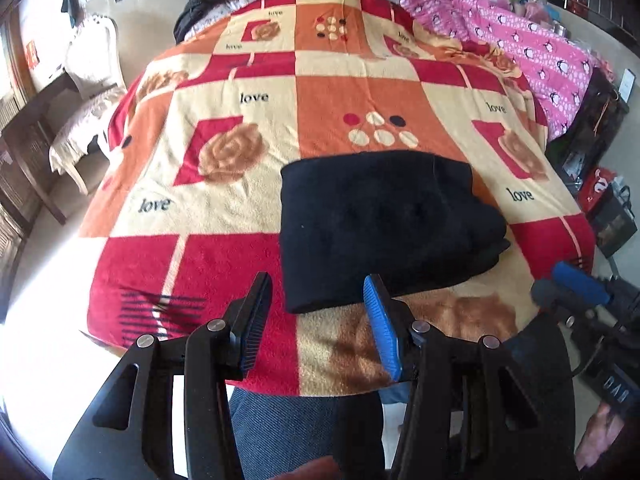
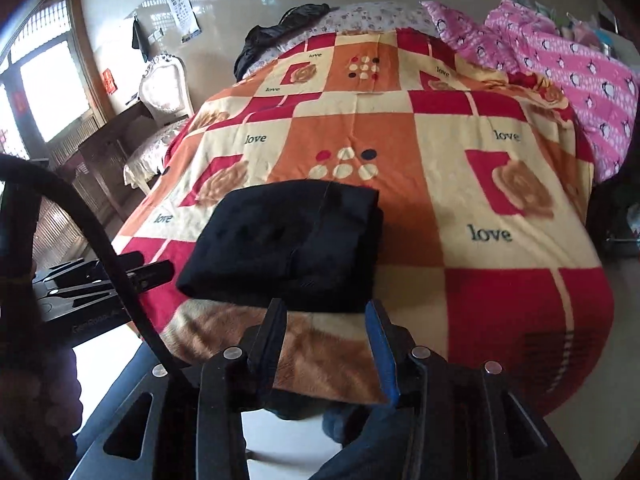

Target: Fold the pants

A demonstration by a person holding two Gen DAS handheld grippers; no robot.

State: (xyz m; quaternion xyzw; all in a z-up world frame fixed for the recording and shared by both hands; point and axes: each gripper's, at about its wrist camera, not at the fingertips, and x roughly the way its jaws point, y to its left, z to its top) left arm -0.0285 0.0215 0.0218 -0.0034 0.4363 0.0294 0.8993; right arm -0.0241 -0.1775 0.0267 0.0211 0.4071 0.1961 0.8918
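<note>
Pants (image 1: 384,224) lie folded in a compact black stack near the bed's front edge, on the blanket (image 1: 248,128). We hold left gripper (image 1: 316,320) and right gripper (image 2: 326,340) spread, empty, clear of the stack; fold looks complete

Black tool (image 1: 318,316) frames, blue pads, silver screws.

One folded black pants (image 1: 384,224) — two tongs (image 1: 320,320) (image 2: 326,340) — one blanket (image 1: 352,80)

The folded black pants (image 1: 384,232) hide the blanket (image 1: 256,148) beneath them. Beyond the pants, the pink bedding (image 1: 520,44) is cut off by the frame edge. The wall poster's (image 2: 182,8) print is too small to read.
</note>
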